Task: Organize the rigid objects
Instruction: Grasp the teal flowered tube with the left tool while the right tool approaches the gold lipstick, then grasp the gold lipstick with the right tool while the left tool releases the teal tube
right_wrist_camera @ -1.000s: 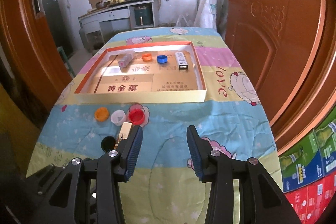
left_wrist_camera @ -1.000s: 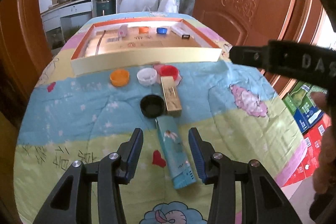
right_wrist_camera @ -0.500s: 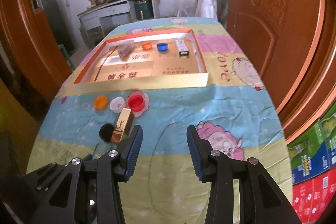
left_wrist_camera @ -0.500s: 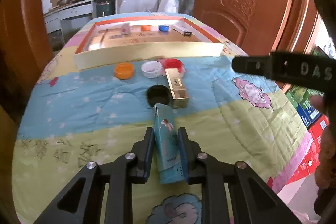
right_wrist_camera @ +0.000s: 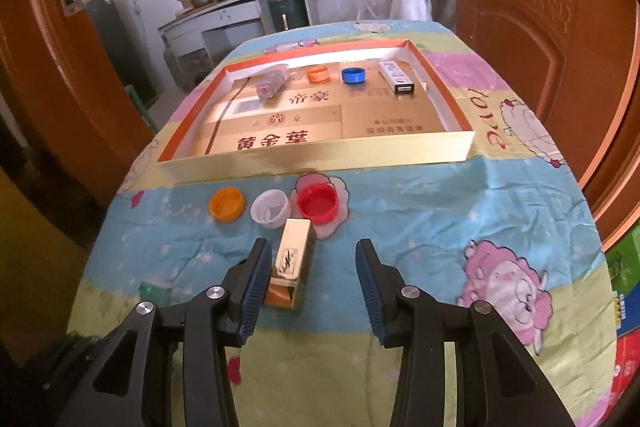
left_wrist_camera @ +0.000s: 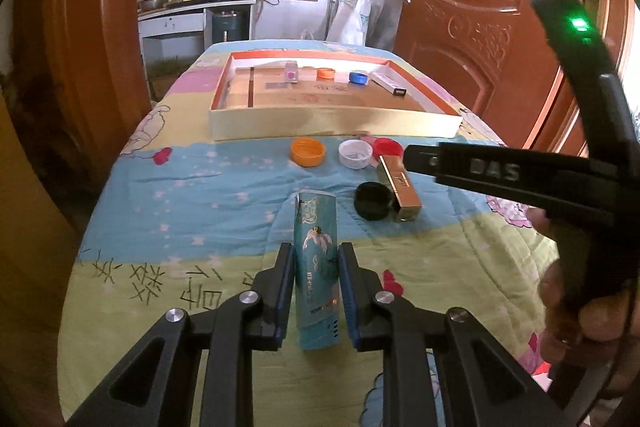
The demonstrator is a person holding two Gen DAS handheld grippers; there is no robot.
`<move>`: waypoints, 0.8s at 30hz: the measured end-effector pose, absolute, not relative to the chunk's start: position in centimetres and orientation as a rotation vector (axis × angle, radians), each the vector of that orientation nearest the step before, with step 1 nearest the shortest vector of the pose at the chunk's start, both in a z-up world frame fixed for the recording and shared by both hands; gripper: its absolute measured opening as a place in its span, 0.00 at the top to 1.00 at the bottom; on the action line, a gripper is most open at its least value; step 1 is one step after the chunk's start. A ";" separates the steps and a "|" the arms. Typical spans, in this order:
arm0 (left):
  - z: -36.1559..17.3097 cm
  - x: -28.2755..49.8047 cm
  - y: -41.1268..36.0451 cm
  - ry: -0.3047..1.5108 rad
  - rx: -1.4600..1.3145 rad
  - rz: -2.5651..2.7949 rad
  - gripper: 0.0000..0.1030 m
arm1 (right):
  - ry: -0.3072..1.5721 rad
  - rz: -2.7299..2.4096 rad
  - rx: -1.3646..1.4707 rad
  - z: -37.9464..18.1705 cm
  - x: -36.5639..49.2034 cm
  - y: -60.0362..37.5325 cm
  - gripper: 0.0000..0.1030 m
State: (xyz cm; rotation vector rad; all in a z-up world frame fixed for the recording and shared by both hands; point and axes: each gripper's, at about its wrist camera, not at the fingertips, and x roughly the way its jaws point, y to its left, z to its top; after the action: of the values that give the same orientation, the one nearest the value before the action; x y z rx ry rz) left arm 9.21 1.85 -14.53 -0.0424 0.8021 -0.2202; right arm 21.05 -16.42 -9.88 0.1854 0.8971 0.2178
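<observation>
Quilted cartoon bedspread (left_wrist_camera: 224,211), left tool (left_wrist_camera: 316,267) clamping glossy teal rectangular carton (left_wrist_camera: 316,259)

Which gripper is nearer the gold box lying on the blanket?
Right. The right gripper hangs open over the gold box, its left pad beside it. The left gripper is shut on the teal box, nearer the camera.

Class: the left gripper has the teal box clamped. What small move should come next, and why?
Probably lift the teal box clear of the cloth and carry it toward the tray. The left gripper is shut on it, and the tray already holds sorted pieces.
</observation>
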 end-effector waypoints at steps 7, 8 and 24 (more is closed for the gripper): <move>-14.7 9.3 3.3 0.801 -0.055 -0.221 0.78 | 0.929 0.176 0.181 -11.5 22.9 -15.0 0.57; -14.7 9.4 3.4 0.801 -0.057 -0.221 0.78 | 0.947 0.169 0.172 -11.9 23.2 -14.7 0.59; -14.6 10.2 5.0 0.795 -0.095 -0.241 0.78 | 0.961 0.163 0.165 -11.6 22.5 -15.3 0.82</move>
State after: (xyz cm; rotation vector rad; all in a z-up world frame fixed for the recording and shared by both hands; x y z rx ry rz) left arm 10.20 4.96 -14.61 -0.0953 0.7947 -0.2409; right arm 22.48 -15.33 -11.62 0.1654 0.9606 0.1629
